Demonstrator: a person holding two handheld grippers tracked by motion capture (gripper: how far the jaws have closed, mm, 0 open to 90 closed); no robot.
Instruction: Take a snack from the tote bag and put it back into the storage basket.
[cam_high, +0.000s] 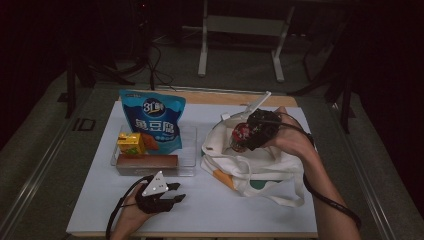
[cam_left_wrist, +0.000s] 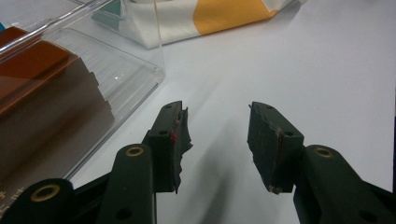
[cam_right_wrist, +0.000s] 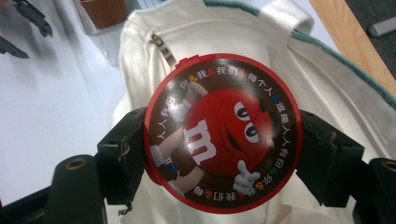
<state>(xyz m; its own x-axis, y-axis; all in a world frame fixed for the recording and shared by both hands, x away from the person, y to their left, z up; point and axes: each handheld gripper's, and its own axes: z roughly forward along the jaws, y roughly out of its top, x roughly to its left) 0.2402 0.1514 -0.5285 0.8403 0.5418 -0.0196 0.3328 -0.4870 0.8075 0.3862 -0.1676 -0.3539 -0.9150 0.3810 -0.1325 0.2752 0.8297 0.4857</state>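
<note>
- Gripping a round, glossy candy tin (cam_right_wrist: 223, 133) by its red rim, the right gripper (cam_high: 251, 133) clamps both jaws on the tin's sides, above the open mouth of the cloth bag (cam_high: 260, 167).
- The tin's lid is brown with a red cartoon figure and a ring of small printed characters.
- The bag is soft cream canvas, creased, with teal and orange patches; it lies at 3 o'clock on the table (cam_high: 210, 210).
- The left gripper (cam_high: 172, 192), at 7 o'clock, rests on the table with jaws spread and nothing between them.
- A clear hard-plastic tray (cam_high: 187, 167) at 10 o'clock holds a shiny blue pouch (cam_high: 157, 117), a yellow carton (cam_high: 131, 143) and a brown box (cam_high: 147, 162).
- The tabletop is smooth matt white with a wooden far edge; the room around is dark, with grey floor.
</note>
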